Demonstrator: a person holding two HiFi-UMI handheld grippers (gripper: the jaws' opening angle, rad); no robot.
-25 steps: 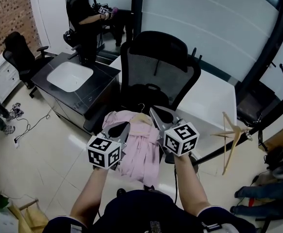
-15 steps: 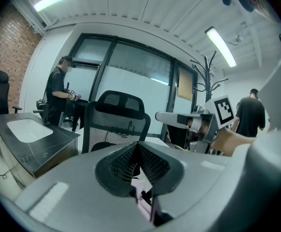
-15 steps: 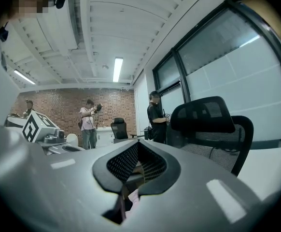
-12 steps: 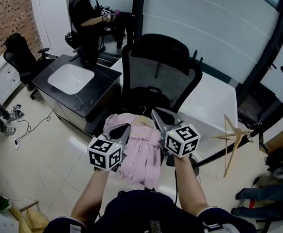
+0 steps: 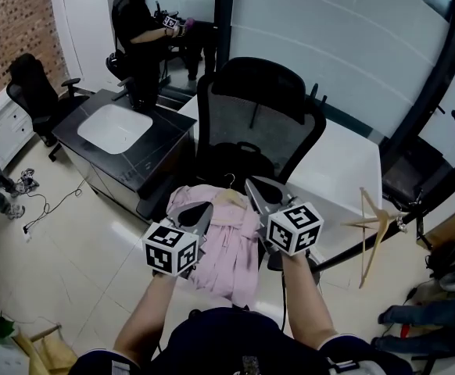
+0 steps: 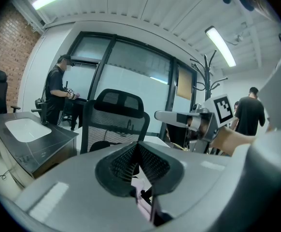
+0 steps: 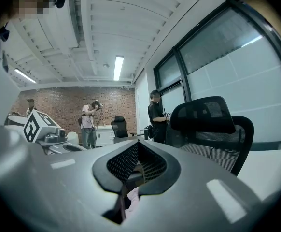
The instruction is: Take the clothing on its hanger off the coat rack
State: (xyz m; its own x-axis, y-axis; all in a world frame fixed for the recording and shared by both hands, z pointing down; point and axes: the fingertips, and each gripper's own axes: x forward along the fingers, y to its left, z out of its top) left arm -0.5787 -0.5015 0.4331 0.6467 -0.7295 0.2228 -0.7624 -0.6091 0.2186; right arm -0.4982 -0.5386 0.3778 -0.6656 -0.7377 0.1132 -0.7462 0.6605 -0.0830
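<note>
Pink shirt (image 5: 229, 248) on hanger (image 5: 227, 197) hangs in front of office chair (image 5: 255, 104). Left hand-held gripper (image 5: 199, 209) and right hand-held gripper (image 5: 252, 187) both clamped on shirt shoulders. Hanger runs gripper to gripper, neither hand nearer. I'd say it's off rack already.

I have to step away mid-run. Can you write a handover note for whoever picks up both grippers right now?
Left gripper: shut on the pink garment.
Right gripper: shut on it too, near the hanger.
Garment and hanger hang between both, before the office chair, hook free. Coat rack stands to the right.
Done: off the rack.
Left: set it down; keep both grips until then.
</note>
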